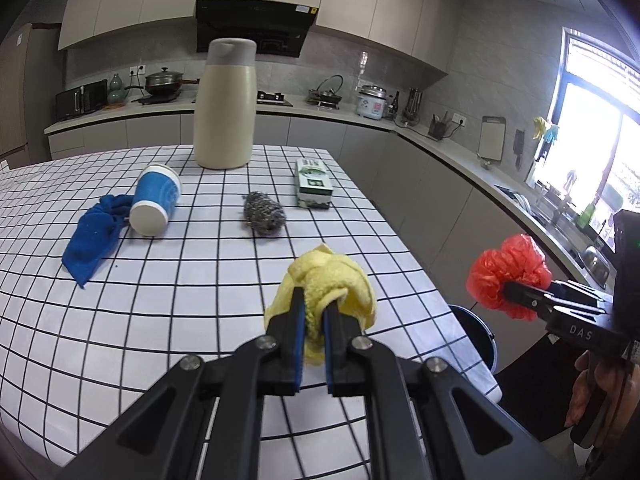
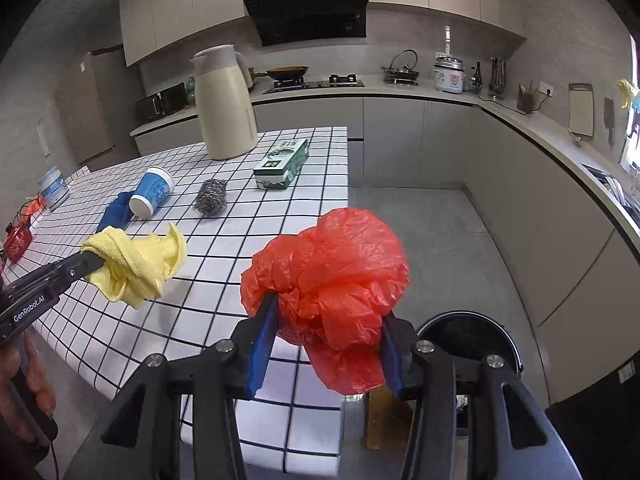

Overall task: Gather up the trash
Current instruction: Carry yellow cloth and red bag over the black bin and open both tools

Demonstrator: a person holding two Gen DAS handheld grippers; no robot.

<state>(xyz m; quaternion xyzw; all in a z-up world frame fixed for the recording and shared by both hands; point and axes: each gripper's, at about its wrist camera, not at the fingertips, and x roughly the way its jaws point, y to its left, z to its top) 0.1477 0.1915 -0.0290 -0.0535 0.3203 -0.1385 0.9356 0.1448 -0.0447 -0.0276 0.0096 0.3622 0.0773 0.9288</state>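
Observation:
My left gripper [image 1: 314,300] is shut on a crumpled yellow cloth [image 1: 336,276] and holds it above the table's right part; the cloth also shows in the right wrist view [image 2: 138,266]. My right gripper [image 2: 326,312] is shut on a crumpled red plastic bag [image 2: 332,276], held off the table's right edge, above and left of a dark round trash bin [image 2: 472,332]. The bag [image 1: 506,276] and bin [image 1: 476,332] show in the left wrist view too. On the table lie a tipped blue paper cup [image 1: 154,206], a blue cloth [image 1: 94,238] and a steel scourer [image 1: 264,212].
A white checked table [image 1: 160,320] carries a tall beige jug [image 1: 224,106] and a green and white box [image 1: 313,182]. A white tub [image 2: 54,186] and a red object [image 2: 16,242] sit at its far left. Kitchen counters run behind and to the right.

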